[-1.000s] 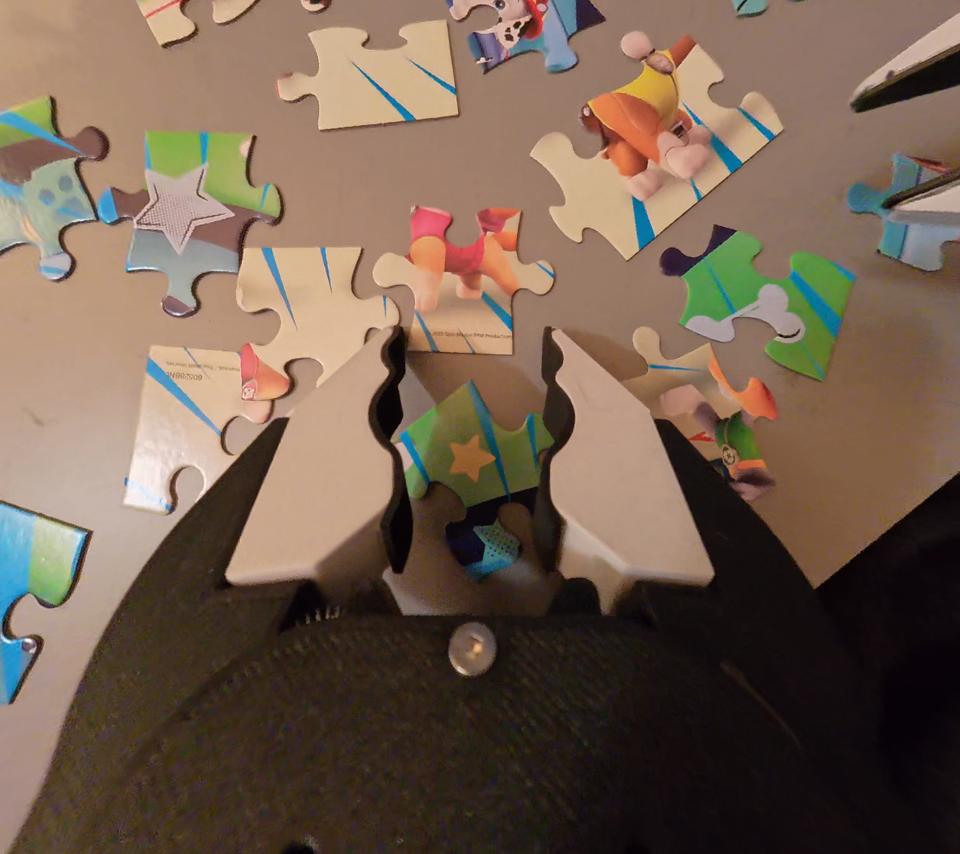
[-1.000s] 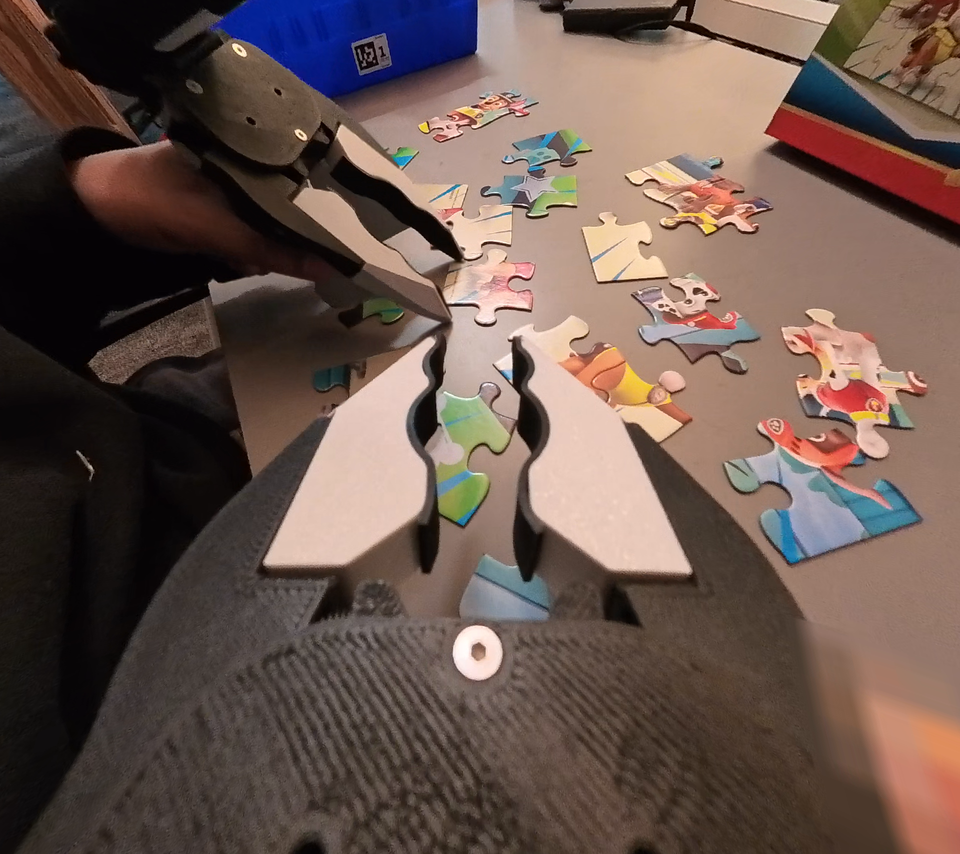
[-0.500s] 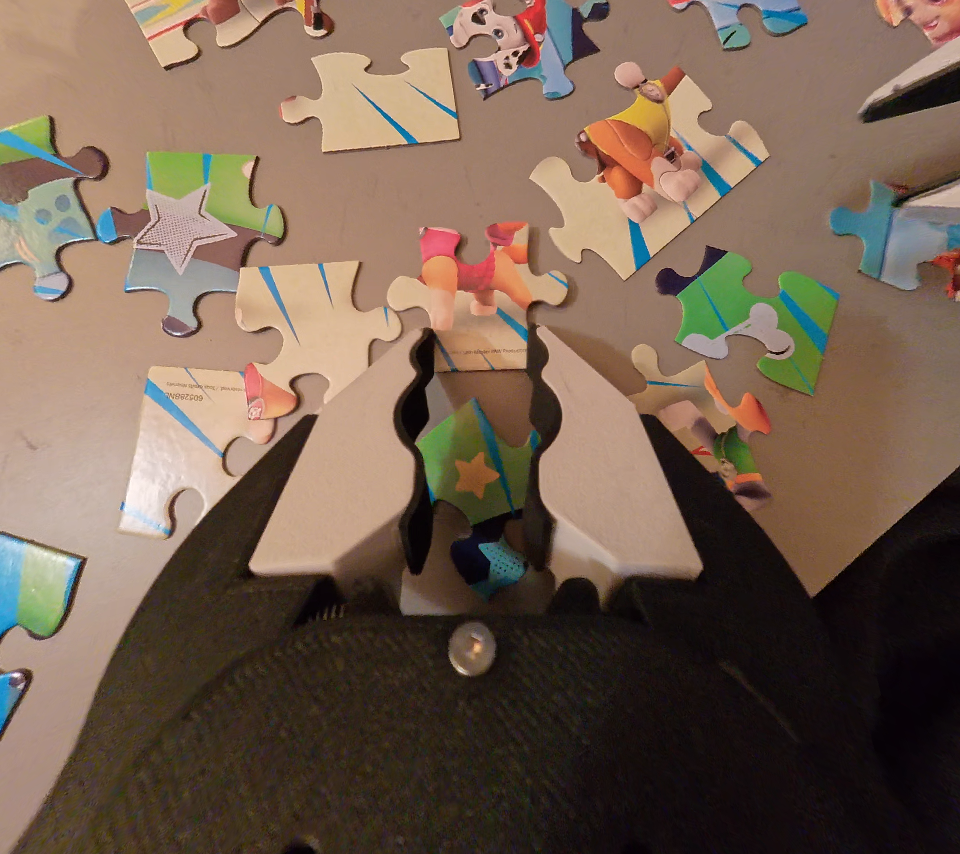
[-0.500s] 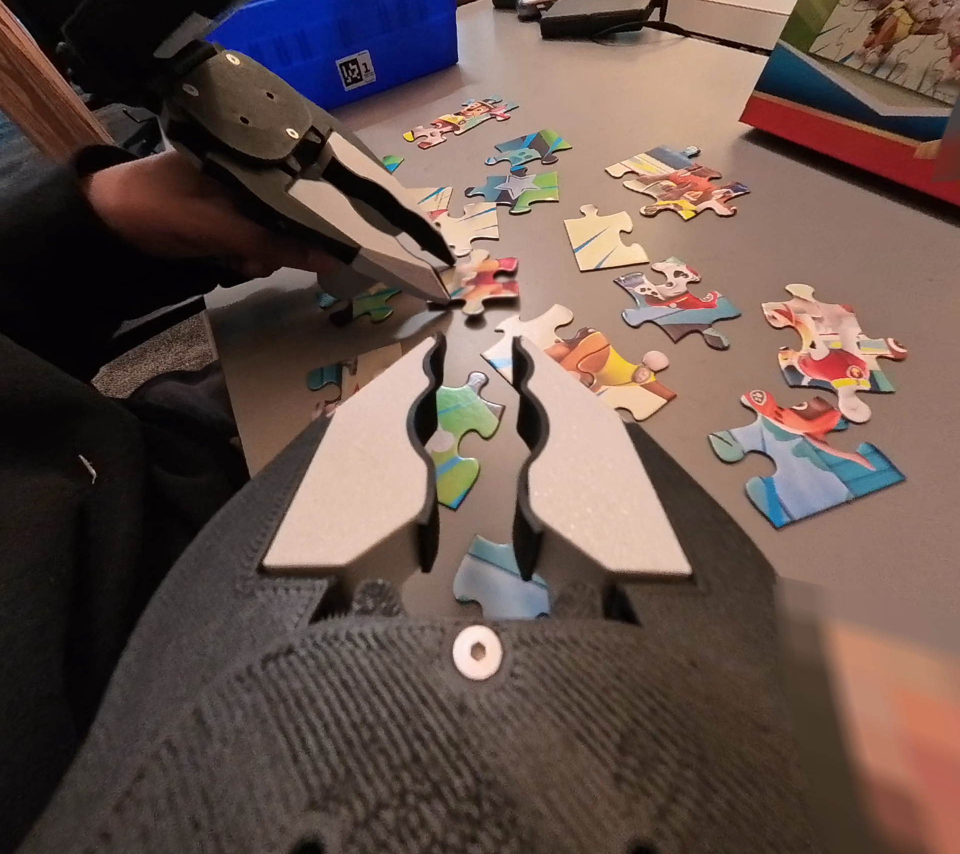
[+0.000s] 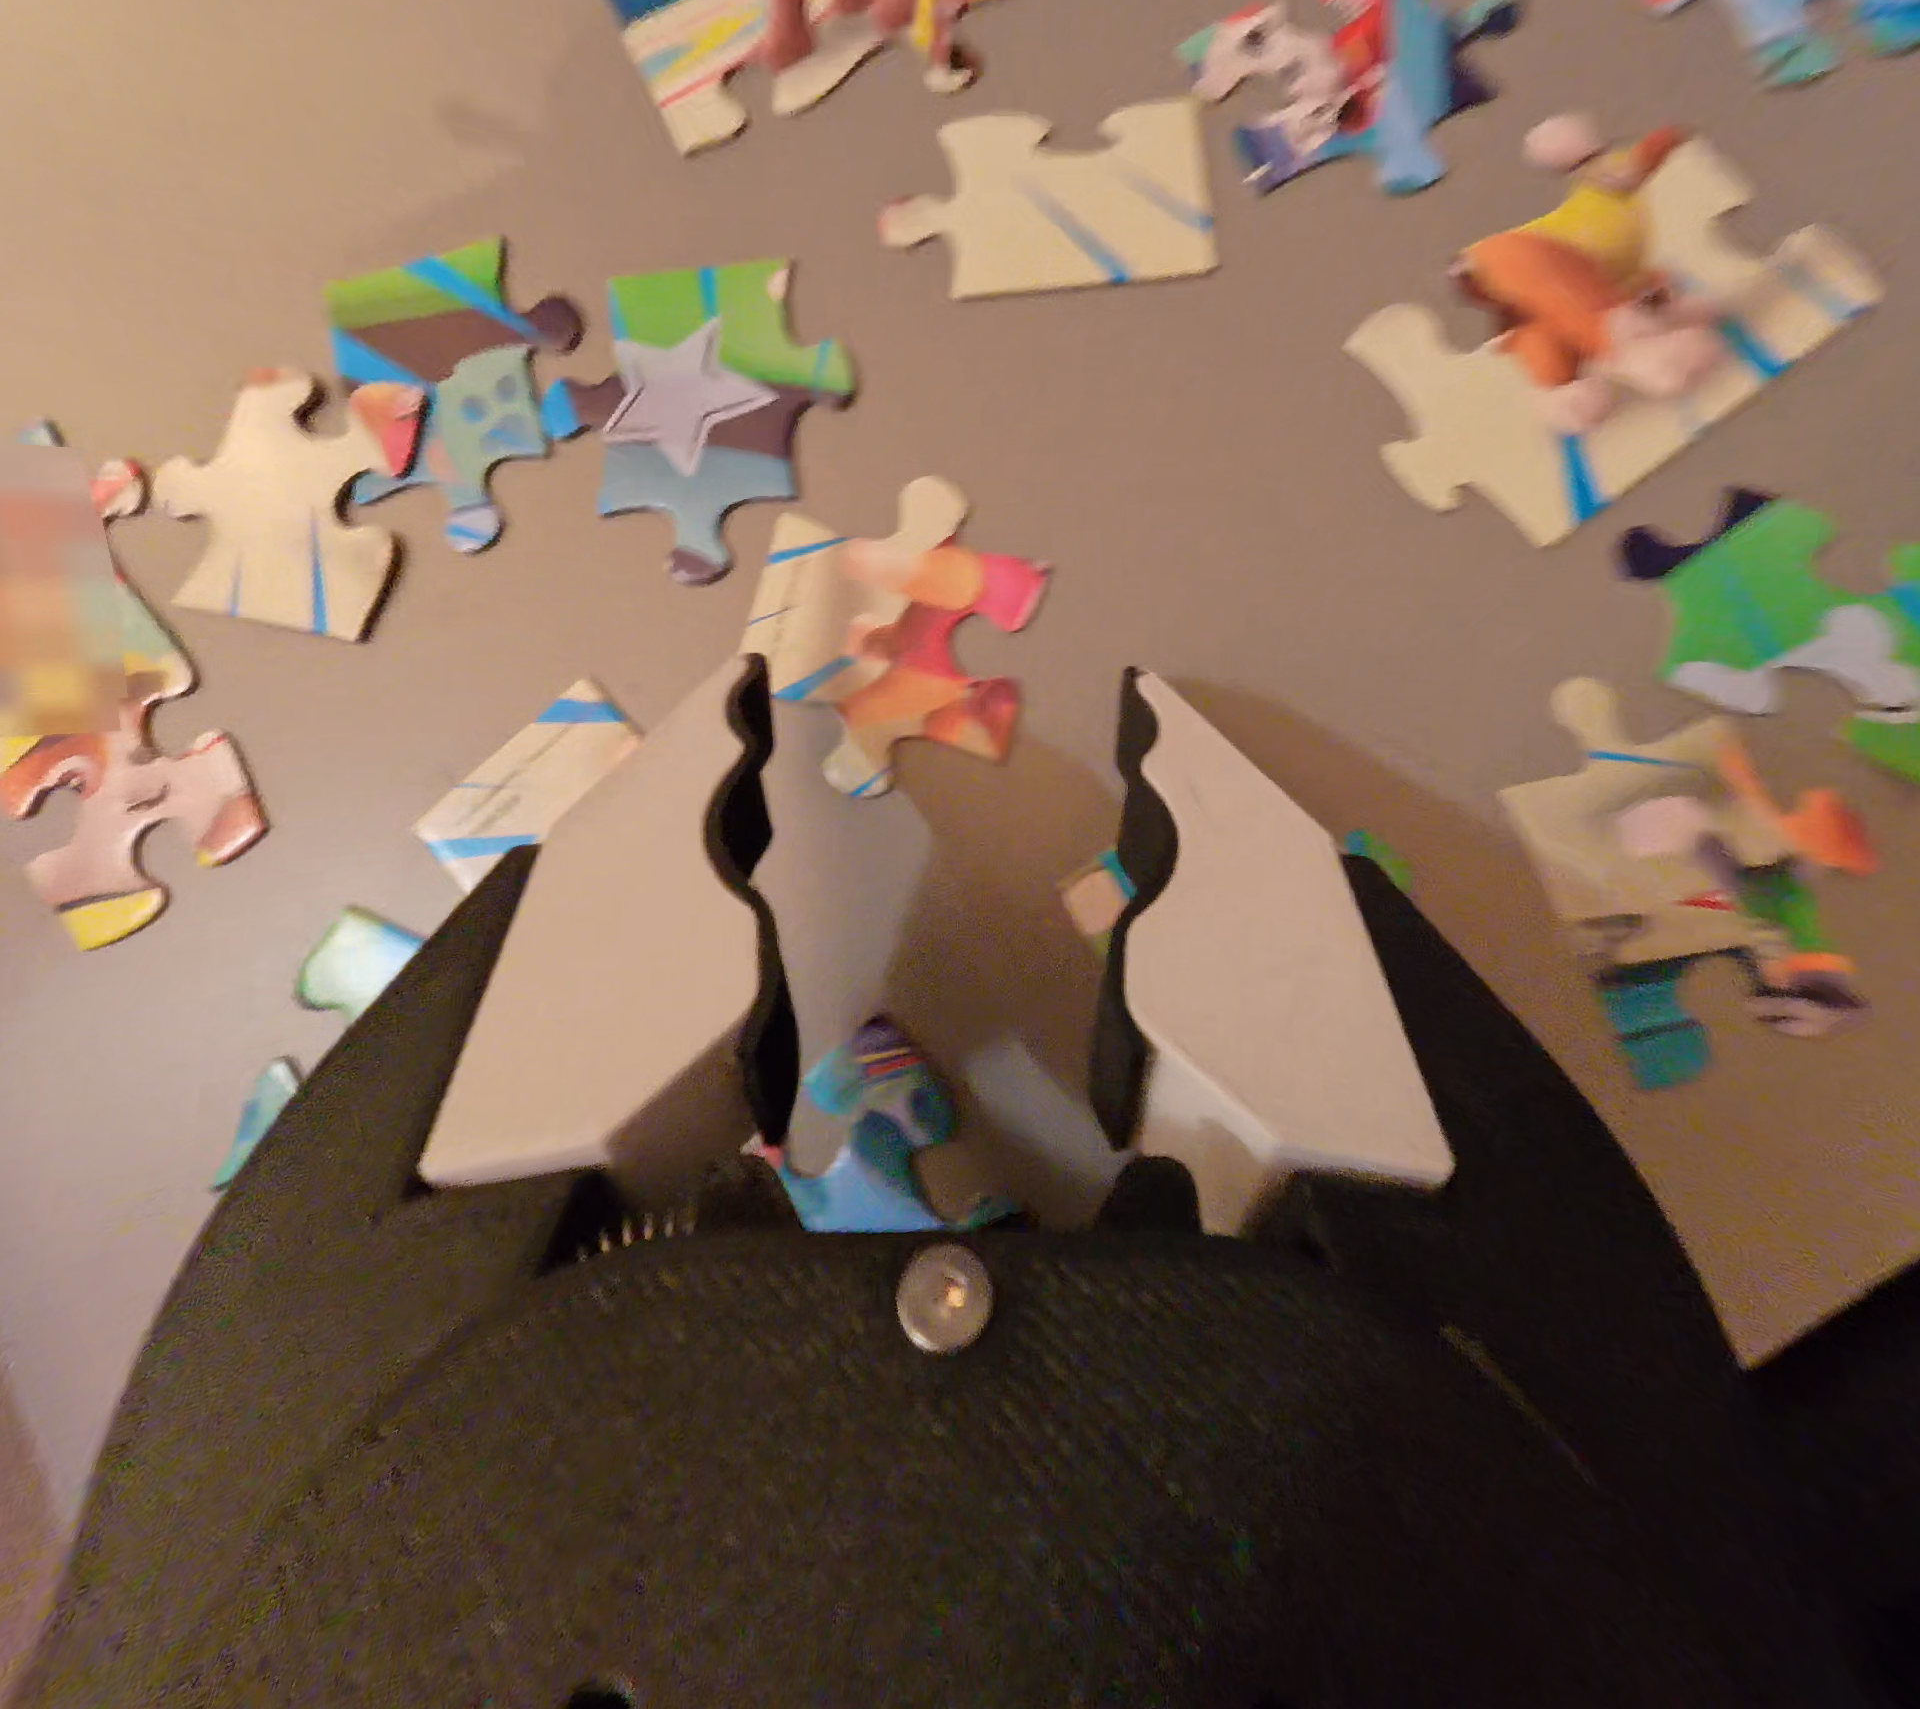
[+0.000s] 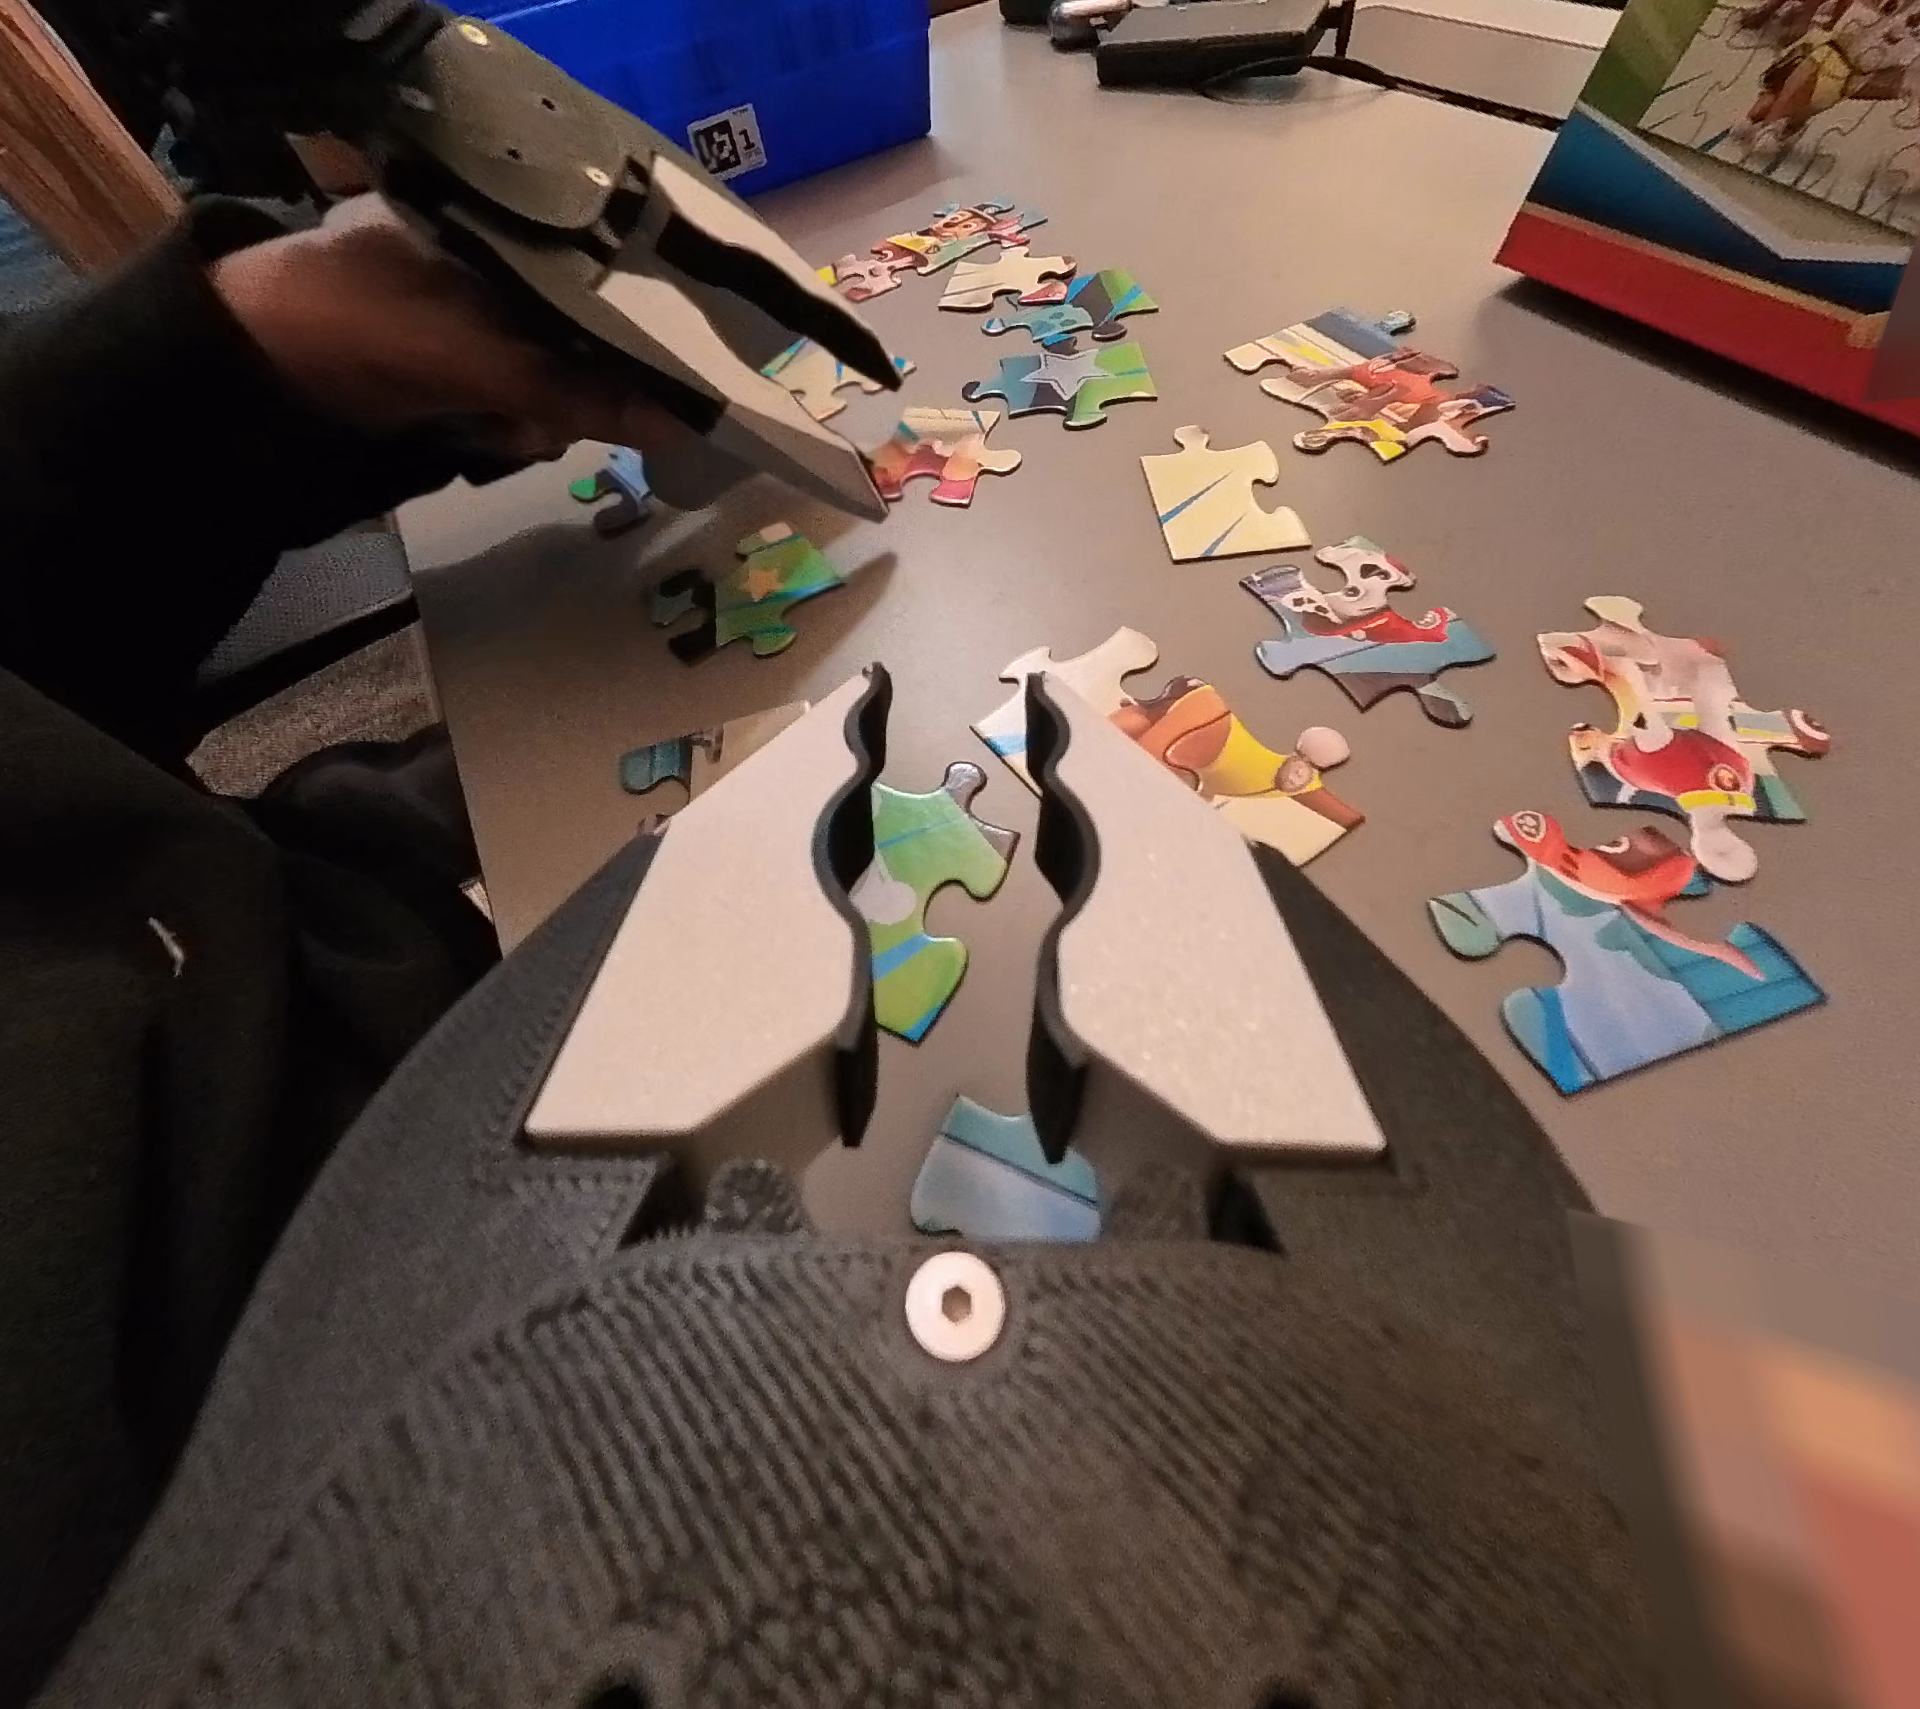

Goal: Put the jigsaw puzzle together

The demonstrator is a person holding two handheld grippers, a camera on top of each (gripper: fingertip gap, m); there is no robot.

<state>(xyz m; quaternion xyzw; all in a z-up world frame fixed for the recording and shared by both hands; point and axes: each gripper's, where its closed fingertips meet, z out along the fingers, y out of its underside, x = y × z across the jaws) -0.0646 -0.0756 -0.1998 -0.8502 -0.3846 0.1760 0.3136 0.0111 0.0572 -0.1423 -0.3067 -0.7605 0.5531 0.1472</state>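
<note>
Left gripper [image 5: 940,683] is now standing wide, having released the star piece [image 6: 748,599], which is lying flat on the table [image 6: 1195,205] just beneath it. Right gripper [image 6: 956,688] is hovering near that piece, jaws narrow and gripping nothing.

Grey surface [image 6: 1195,205] carries scattered puzzle pieces [image 6: 1221,506]. Blue bin [image 6: 727,28] with a tag stands at far left. Dark devices [image 6: 1210,33] and cable sit beyond. Picture box [image 6: 1745,132] stands at right edge.
</note>
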